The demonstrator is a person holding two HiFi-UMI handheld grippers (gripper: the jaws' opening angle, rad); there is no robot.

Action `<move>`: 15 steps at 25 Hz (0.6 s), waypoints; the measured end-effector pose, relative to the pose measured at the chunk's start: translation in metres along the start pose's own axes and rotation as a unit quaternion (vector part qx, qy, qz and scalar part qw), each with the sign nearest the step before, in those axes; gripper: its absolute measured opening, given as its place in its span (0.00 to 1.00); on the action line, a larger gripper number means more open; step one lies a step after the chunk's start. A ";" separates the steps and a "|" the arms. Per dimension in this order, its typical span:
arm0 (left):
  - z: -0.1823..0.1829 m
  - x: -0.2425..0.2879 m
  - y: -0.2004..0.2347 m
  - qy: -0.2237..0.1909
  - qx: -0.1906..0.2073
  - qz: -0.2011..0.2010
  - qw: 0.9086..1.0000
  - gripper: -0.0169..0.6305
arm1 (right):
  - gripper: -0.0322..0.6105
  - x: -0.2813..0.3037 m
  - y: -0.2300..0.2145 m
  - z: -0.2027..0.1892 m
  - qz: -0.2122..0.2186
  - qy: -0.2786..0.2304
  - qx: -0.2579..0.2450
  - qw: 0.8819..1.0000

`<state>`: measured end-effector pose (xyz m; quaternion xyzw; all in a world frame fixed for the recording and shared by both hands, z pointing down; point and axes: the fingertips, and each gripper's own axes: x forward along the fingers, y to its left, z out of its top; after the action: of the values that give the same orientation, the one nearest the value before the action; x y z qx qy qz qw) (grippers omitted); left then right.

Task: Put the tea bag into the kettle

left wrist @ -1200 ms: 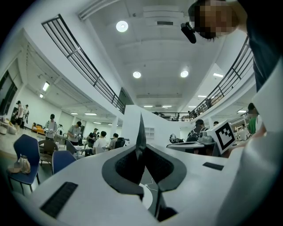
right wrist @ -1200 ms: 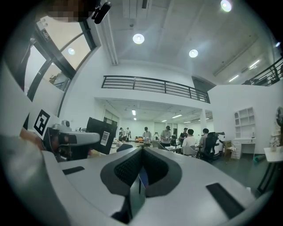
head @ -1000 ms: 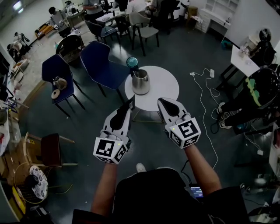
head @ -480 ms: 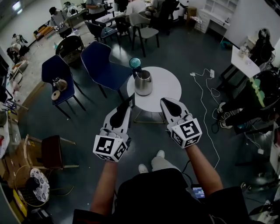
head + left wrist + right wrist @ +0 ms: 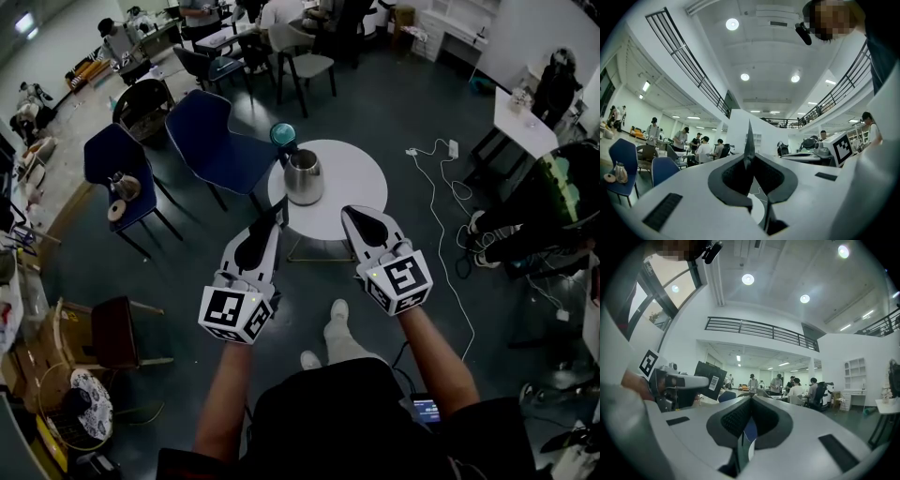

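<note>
A steel kettle (image 5: 303,176) stands open-topped at the left part of a small round white table (image 5: 352,183). A teal round object (image 5: 282,133) sits just behind it at the table's rim. No tea bag shows in any view. My left gripper (image 5: 279,215) (image 5: 749,137) hovers over the floor near the table's front edge, jaws closed to a point with nothing between them. My right gripper (image 5: 348,214) (image 5: 750,398) is level with it at the table's front, also shut and empty. Both are held short of the kettle.
Two blue chairs (image 5: 214,142) (image 5: 114,167) stand left of the table; the nearer one carries a small teapot (image 5: 126,184). A white cable (image 5: 439,192) snakes over the floor to the right. A white desk (image 5: 523,124) and seated people are further off.
The person has stepped forward; a shoe now shows on the floor below the grippers. Both grippers stay shut and side by side, and the table sits slightly nearer to them.
</note>
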<state>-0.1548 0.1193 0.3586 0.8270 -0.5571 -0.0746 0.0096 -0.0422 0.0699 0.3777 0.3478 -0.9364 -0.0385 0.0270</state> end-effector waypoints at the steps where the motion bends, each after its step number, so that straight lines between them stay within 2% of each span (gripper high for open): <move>1: -0.001 0.004 0.000 0.001 0.001 -0.001 1.000 0.08 | 0.08 0.001 -0.004 0.000 0.000 -0.001 0.001 1.000; 8: -0.003 0.039 -0.002 0.009 0.008 -0.006 1.000 0.08 | 0.08 0.012 -0.027 0.006 0.005 -0.007 -0.006 1.000; 15: -0.010 0.073 0.006 0.017 0.010 -0.004 1.000 0.08 | 0.08 0.028 -0.055 0.004 0.009 -0.011 0.018 1.000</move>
<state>-0.1316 0.0491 0.3605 0.8305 -0.5541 -0.0551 0.0110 -0.0284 0.0103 0.3696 0.3391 -0.9403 -0.0246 0.0109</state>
